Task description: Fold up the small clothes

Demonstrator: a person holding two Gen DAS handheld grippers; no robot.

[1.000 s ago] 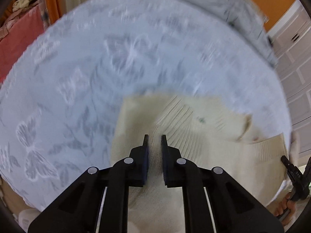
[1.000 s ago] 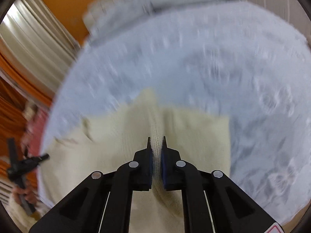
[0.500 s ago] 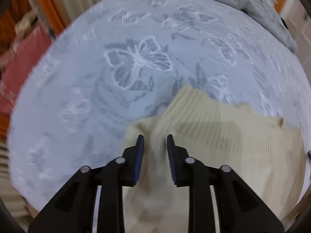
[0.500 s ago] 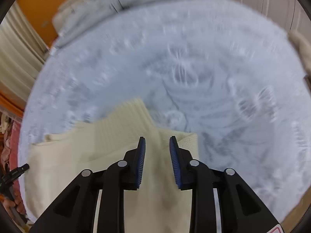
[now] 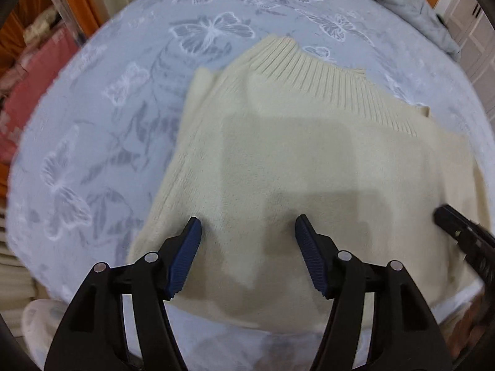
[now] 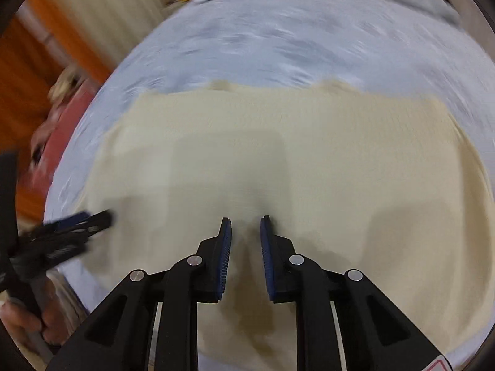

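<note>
Cream knitted sweater point(image 5: 309, 154) with a ribbed band along its far edge, spread flat on a pale blue bedspread point(image 5: 108, 108) woven with white butterflies. Folded over on itself, with a second layer's edge showing along the side toward the red cushion. Lies across the near half of the bedspread, close to its near edge.

Above the sweater's near part, left gripper point(image 5: 247, 241): black arms, blue ribbed pads point(image 5: 185, 256) standing wide and opening, nothing pinched between them, only flat knit below. Shows again at the sweater's left edge in the right wrist view point(image 6: 77, 225), blurred, with a hand point(image 6: 24, 321) gripping its handle.

Over the sweater's near middle, right gripper point(image 6: 246, 247): pads narrowly apart and closing, a small ridge of cream knit rising in the gap; cannot tell whether the pads press on it. Its tip point(image 5: 454, 225) enters the left wrist view at the sweater's right edge.

Beyond the sweater, at the bedspread's far side, a crumpled grey blanket point(image 5: 402, 0). Left of the sweater, off the bedspread, a red cushion point(image 5: 34, 86) against an orange wall point(image 6: 27, 71) and cream curtain folds point(image 6: 102, 9). View from the right wrist heavily smeared.
</note>
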